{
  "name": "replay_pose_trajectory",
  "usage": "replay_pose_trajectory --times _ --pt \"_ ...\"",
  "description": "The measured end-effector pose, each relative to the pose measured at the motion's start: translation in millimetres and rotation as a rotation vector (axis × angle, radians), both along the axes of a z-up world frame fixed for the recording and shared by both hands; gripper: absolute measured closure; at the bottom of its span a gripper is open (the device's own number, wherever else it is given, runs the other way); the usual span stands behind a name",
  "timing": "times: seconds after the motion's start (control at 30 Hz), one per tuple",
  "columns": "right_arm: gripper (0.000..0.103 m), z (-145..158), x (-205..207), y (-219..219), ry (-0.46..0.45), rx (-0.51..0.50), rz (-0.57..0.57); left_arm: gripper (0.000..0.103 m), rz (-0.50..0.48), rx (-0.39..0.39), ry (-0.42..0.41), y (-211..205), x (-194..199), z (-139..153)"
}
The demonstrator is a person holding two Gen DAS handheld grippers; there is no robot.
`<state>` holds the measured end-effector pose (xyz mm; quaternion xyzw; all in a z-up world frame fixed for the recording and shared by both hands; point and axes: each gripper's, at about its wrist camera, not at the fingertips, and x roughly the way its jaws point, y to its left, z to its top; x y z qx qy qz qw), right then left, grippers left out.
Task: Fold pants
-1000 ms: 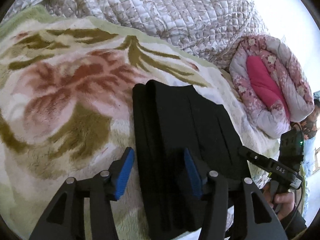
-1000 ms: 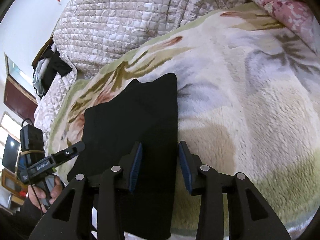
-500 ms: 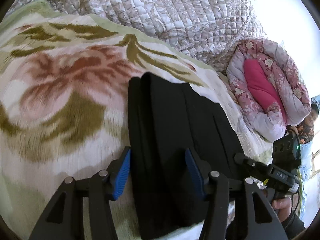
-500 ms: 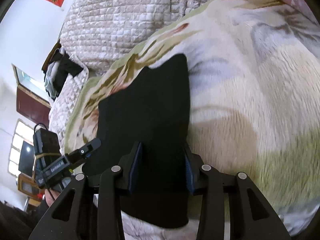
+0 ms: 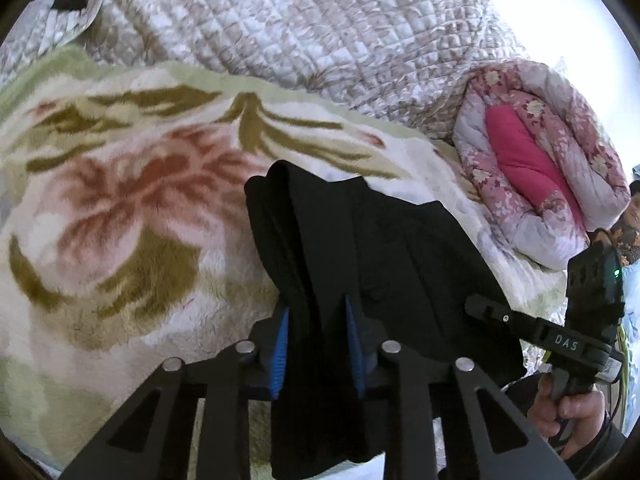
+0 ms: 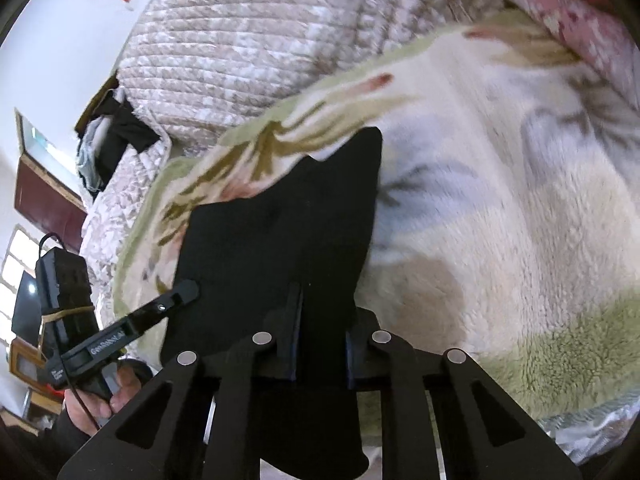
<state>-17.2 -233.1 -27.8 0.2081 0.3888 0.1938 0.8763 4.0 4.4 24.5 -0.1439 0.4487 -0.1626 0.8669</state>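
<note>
Black pants (image 5: 380, 248) lie folded lengthwise on a floral fleece blanket (image 5: 120, 220). My left gripper (image 5: 316, 320) has its jaws closing, and its blue pads pinch the bunched left near edge of the cloth. In the right wrist view the same pants (image 6: 280, 232) run away from me, and my right gripper (image 6: 320, 312) is likewise closing with the right near edge of the fabric squeezed between its pads. The near end of the pants is raised off the blanket and hangs below both grippers.
A beige quilted cover (image 5: 320, 32) is piled behind the blanket. A rolled pink floral duvet (image 5: 540, 168) lies at the right. A hand (image 5: 568, 408) holds the right gripper's handle; another hand (image 6: 92, 396) holds the left one. Dark clothes (image 6: 120, 128) hang at the far left.
Both pairs of jaws have narrowed onto the near edge of the pants. Both grippers have risen a little, and the near end of the cloth has lifted off the blanket.
</note>
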Motion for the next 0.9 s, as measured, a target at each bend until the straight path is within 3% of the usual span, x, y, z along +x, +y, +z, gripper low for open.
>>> replay_pose_trajectory --times 0.47,0.9 --pt "0.088 44.5 35.4 40.1 -0.099 -0.034 0.079 0.079 0.006 0.009 -0.093 22.2 26.1 38.3" --pt "0.088 59.5 120.7 67.4 -0.169 -0.078 0.105 0.080 0.017 0.062 -0.179 49.8 107.0 53.7"
